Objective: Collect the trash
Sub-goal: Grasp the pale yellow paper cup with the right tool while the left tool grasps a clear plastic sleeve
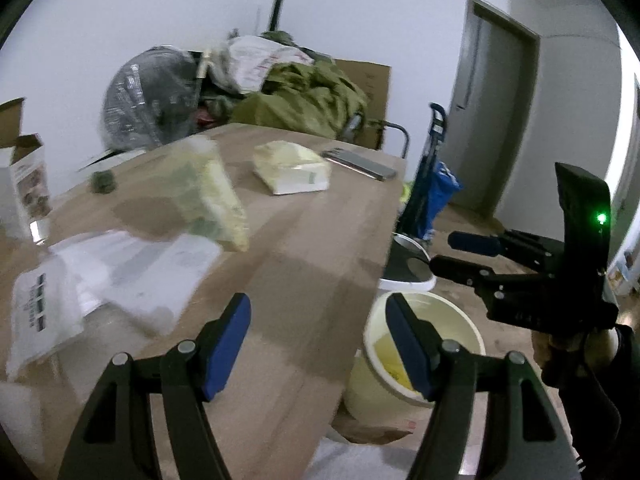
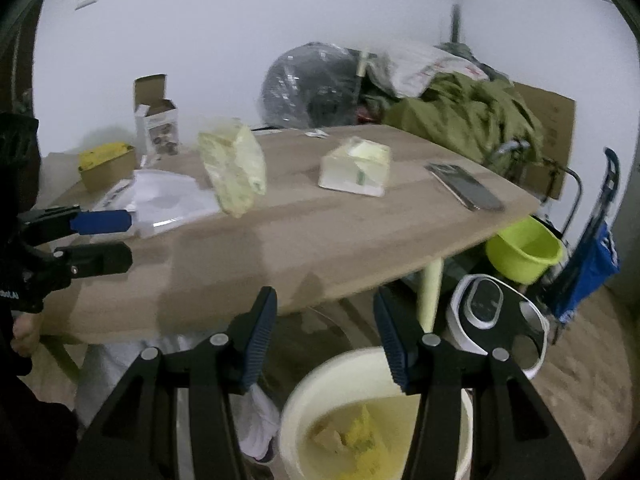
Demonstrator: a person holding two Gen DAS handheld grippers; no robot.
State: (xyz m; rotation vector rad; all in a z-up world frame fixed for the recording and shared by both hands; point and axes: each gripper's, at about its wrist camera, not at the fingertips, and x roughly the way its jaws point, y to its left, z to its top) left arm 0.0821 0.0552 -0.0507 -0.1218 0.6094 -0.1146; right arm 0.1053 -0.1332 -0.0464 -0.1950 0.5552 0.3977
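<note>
Both tongs stand apart with nothing between their pads: the left tongs [image 1: 318,350] wide, the right tongs [image 2: 325,340] at a moderate gap. Both sit at the near edge of the tabletop [image 1: 304,240], over a pale bin [image 2: 312,412] on the floor that already holds yellow and tan scraps.

The trash left to collect lies on the tabletop. A crumpled yellow-green bag [image 1: 208,196] sits mid-table, just beyond a clear wrapper [image 1: 44,312] and white sheets [image 1: 136,264] on the near left. A second bag [image 1: 290,172], white and yellowish, lies farther right, near a phone [image 1: 358,162].

Judgement: all of this looks light, soft and crushable. The film is likely slippery and will crumple or slide, so a pinch on a bunched fold or raised corner should hold better than a flat face. The sheets may need an edge lifted first. The phone is no trash; avoid it.
</note>
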